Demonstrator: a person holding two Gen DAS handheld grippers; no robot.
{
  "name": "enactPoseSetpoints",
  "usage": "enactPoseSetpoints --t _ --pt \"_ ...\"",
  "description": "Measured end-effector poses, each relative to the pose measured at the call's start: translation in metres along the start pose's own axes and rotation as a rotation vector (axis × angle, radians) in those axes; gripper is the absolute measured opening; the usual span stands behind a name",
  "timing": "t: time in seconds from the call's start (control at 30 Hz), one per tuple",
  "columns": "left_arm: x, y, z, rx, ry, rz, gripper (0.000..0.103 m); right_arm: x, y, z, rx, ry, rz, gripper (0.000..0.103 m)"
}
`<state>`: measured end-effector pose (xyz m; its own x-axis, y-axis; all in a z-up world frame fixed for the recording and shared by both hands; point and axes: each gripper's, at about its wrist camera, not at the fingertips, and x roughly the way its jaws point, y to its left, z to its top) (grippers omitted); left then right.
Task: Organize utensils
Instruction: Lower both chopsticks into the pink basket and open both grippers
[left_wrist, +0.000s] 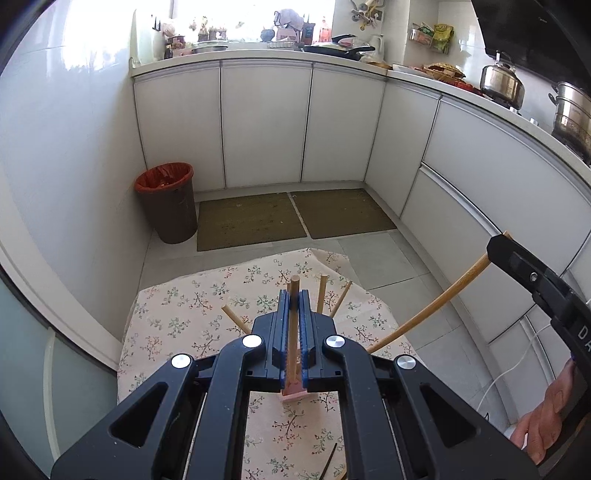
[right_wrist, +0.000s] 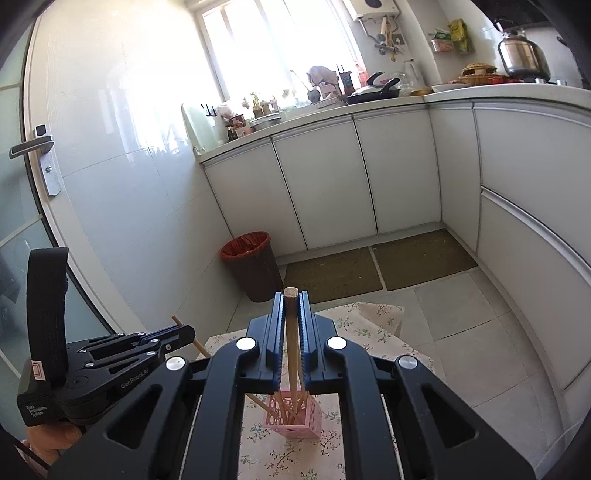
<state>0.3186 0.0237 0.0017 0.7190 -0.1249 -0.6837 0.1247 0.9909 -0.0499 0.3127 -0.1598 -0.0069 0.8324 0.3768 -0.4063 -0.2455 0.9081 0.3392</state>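
**Inspector:** Start with the setting.

**Assistant:** A kitchen with white base cabinets (left_wrist: 266, 122) along two walls. A small table draped in a floral cloth (left_wrist: 177, 317) stands in the foreground. Beyond it, two olive floor mats (left_wrist: 295, 218) lie side by side against the cabinets, and a brown bin with a red liner (left_wrist: 168, 201) sits in the corner beside the left mat.

**Inspector:** The tools?

**Assistant:** The left gripper (left_wrist: 294, 299) has its jaws pressed together on a wooden chopstick (left_wrist: 293, 332), which runs upright between the blue pads, its round tip showing just past them. The right gripper (right_wrist: 290, 299) is likewise clamped on a chopstick of its own (right_wrist: 291, 350), tip also just clear of the pads. Seen from the left camera, that stick is a long bamboo shaft (left_wrist: 436, 302) slanting down towards the table's middle.

**Inspector:** And the task's items?

**Assistant:** A pink perforated holder (right_wrist: 293, 415) stands on the cloth, directly below both grippers. Both held chopsticks have their lower ends in the holder. Three more chopsticks (left_wrist: 322, 293) stand in it, fanned outward. One dark stick (left_wrist: 328, 461) lies loose on the cloth at the near edge.

**Inspector:** Hands?

**Assistant:** A hand (left_wrist: 543, 421) shows at the right edge of the left camera's view, gripping the right tool's handle. Part of the other hand (right_wrist: 51, 443) shows under the left tool in the right camera's view.
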Motion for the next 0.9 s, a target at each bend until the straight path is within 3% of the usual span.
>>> enactPoseSetpoints --t 0.17,0.47,0.77,0.9 --pt "0.027 0.007 -0.012 -0.016 0.077 -0.037 0.009 0.023 0.002 -0.009 -0.009 0.029 -0.002 0.008" --pt "-0.018 0.044 -0.004 -0.164 -0.082 -0.065 0.018 0.045 0.013 -0.018 -0.046 0.05 -0.015 0.008" --pt "-0.004 0.054 -0.018 -0.162 -0.041 -0.005 0.021 0.074 0.028 -0.05 -0.121 0.109 -0.04 0.01" --pt "-0.005 0.054 -0.025 -0.152 -0.027 0.001 0.022 0.066 0.03 -0.05 -0.137 0.108 -0.053 0.01"
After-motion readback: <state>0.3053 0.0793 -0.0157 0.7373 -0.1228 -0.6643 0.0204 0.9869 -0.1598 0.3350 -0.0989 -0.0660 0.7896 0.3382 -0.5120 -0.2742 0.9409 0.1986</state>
